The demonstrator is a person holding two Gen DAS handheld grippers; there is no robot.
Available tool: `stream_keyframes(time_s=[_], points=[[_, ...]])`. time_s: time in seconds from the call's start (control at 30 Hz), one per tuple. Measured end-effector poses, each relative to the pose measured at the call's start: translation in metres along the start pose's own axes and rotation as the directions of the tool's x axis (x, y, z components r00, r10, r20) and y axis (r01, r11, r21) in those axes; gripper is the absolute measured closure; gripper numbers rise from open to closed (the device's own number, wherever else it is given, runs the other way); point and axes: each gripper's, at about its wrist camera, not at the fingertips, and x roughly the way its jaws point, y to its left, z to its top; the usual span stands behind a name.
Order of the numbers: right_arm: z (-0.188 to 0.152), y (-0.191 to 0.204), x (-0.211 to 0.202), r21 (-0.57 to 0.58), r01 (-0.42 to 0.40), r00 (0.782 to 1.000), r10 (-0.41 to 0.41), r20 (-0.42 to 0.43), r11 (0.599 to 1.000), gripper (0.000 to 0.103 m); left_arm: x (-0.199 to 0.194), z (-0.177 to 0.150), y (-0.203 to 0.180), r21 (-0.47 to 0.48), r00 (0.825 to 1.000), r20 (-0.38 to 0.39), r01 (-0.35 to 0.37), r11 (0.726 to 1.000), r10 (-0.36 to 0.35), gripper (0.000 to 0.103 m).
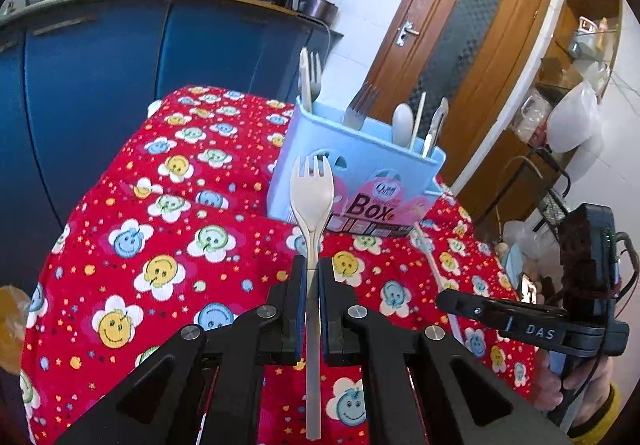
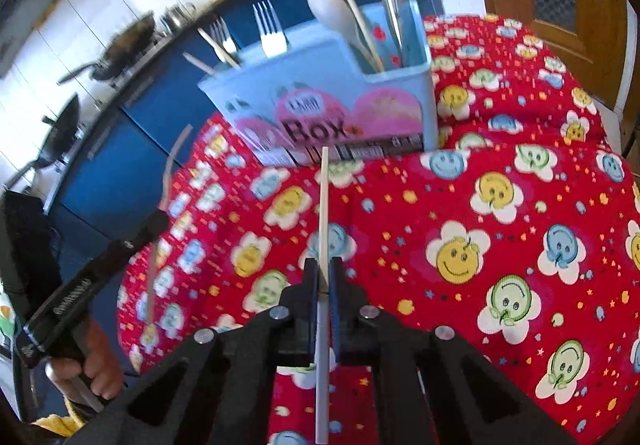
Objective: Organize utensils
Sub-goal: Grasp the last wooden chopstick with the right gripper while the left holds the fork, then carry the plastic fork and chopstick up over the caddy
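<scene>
- Task status: partly complete, judged from the present layout. The blue utensil box stands at the far side of the red smiley tablecloth and is already loaded.
- Box contents, left wrist view: a pale utensil and a fork in the left compartment; metal forks near the middle; a white spoon, a chopstick and a further slim tool in the right compartment.
- No loose utensils are visible on the cloth in either view. What remains appears to be the two held items.
- Left gripper: fingers nearly together, clamped on the handle of a cream plastic spork. The spork points forward with its tines toward the box, near it but not in contact. The handle runs back between the jaws toward the camera.
- Right gripper: fingers nearly together, clamped on a pale chopstick. The tip points at the labelled front wall of the box; whether it touches the wall cannot be determined.
- Both items are outside the box. Each still requires lifting above the rim and lowering into a matching compartment.
- The right wrist view is motion-blurred on its left side; detail there is unreliable.
</scene>
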Motion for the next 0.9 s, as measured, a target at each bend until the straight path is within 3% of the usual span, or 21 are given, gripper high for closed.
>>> stream_keyframes(time_s=[0.3,0.53,0.9], points=[[0.001,0.015,-0.034,-0.029,-0.048,0.979,0.052,0.198,0.998,0.096,-0.011,0.019,-0.012,0.018,0.997,0.067,0.03,0.999,-0.031,0.097],[0.011,0.018,-0.057,-0.061,-0.051,0.935,0.069,0.347,0.997,0.096,-0.016,0.045,-0.02,0.046,0.986,0.163,0.039,0.998,-0.046,0.097],[0.042,0.018,-0.067,-0.117,0.002,0.877,0.055,0.477,0.993,0.096,0.004,0.095,-0.031,0.081,0.952,0.302,0.023,0.996,-0.047,0.097]])
